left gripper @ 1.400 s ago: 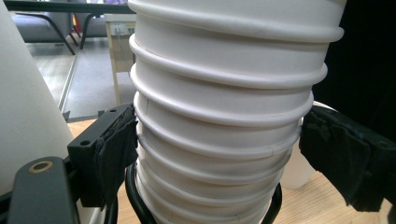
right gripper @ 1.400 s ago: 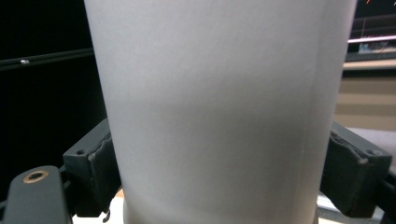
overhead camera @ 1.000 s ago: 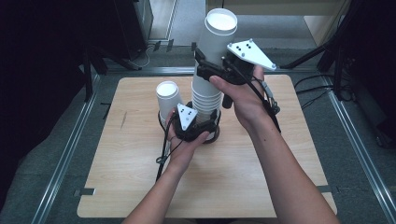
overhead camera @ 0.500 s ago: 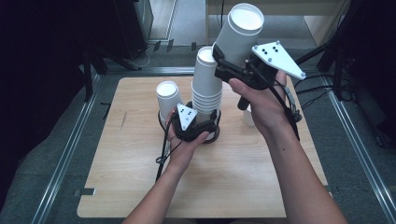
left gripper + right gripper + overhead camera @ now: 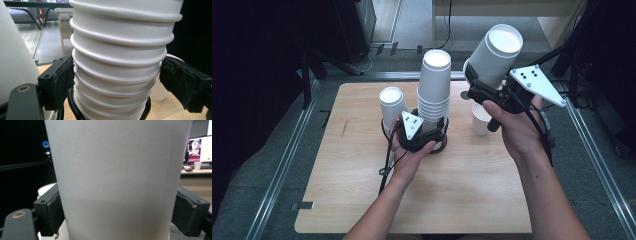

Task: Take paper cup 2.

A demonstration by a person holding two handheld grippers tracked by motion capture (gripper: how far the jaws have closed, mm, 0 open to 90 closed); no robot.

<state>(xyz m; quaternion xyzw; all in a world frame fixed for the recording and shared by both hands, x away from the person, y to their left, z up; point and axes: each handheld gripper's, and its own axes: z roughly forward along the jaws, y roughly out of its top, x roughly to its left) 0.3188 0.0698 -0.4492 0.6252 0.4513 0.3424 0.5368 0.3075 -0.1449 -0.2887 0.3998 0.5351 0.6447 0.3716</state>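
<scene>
Right gripper (image 5: 486, 89) grips a lifted cup (image 5: 495, 54) near the tabletop's (image 5: 362, 200) far edge; left gripper (image 5: 117, 82) clamps the cup stack (image 5: 120, 57), ridged rims close-up.

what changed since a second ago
The right gripper carried its paper cup up off the cup stack and away to the right. The left gripper stayed clamped low on the stack; the two single cups on the table stayed put.
</scene>
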